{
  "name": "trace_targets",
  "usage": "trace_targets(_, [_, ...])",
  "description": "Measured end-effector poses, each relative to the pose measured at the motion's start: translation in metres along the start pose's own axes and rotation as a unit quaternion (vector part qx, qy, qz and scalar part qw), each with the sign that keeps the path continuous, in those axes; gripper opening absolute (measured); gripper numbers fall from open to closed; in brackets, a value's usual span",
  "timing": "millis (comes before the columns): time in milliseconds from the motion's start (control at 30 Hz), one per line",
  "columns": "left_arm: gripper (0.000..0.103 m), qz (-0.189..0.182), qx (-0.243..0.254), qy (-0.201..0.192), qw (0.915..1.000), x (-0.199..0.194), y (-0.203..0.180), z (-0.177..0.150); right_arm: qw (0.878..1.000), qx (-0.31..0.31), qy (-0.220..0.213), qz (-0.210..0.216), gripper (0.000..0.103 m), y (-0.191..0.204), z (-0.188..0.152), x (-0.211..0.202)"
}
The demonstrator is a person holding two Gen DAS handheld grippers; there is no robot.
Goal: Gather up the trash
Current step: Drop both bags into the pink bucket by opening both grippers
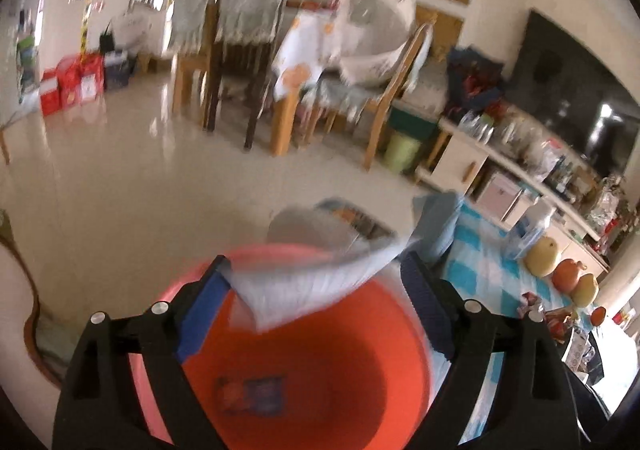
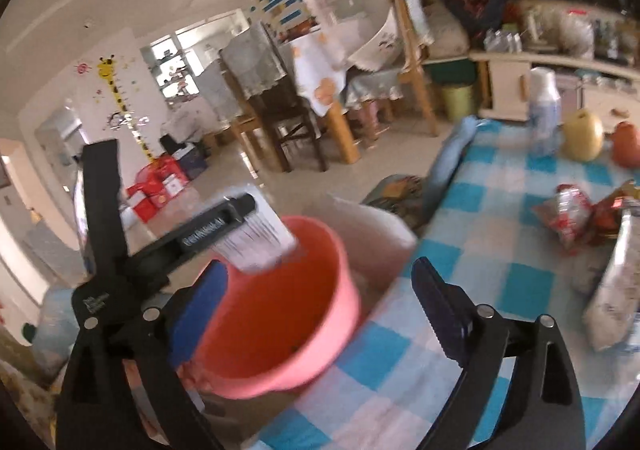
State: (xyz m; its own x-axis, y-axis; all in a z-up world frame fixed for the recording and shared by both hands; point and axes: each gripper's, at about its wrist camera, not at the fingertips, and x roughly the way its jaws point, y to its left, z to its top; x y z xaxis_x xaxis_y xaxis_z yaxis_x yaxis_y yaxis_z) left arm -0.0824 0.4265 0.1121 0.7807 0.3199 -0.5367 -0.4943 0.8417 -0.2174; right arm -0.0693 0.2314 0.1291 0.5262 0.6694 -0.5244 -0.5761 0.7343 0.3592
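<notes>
Both jaws spread; white crumpled wrapper (image 1: 316, 282) dropping between left gripper (image 1: 320, 290) fingers over round red plastic basin (image 1: 320, 382), lower centre; I hold above rim; right gripper (image 2: 320, 290) empty

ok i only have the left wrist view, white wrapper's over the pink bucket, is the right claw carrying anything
Observer: No. The right claw is open, with nothing between its fingers.
Operator: any trash left on the table
Observer: Yes. A red snack wrapper lies on the checked cloth, well apart from the bucket.
Operator: anything else there
Observer: A white bag lies next to that wrapper, at the right edge of the right wrist view.
</notes>
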Motion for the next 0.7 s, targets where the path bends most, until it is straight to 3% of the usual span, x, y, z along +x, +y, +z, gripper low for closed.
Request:
trace_targets(133, [0.093, -0.025, 0.045, -0.076, 0.9958, -0.019, -0.022, -0.001, 0.999, -0.025, 0.0, -0.038, 0.092, -0.01, -0.013, -0.01])
trace_targets(233, [0.093, -0.015, 0.086, -0.09, 0.9921, -0.023, -0.038, -0.005, 0.997, -0.043, 0.005, -0.06, 0.092, -0.017, -0.025, -0.018])
trace_targets(433, [0.093, -0.007, 0.077, -0.074, 0.9943, -0.021, -0.037, -0.006, 0.995, -0.056, -0.003, -0.088, 0.095, -0.032, -0.036, -0.039])
trace_targets(700, [0.094, -0.001, 0.066, -0.023, 0.9975, -0.011, -0.042, -0.009, 0.99, -0.051, -0.031, -0.127, 0.097, -0.056, -0.04, -0.071])
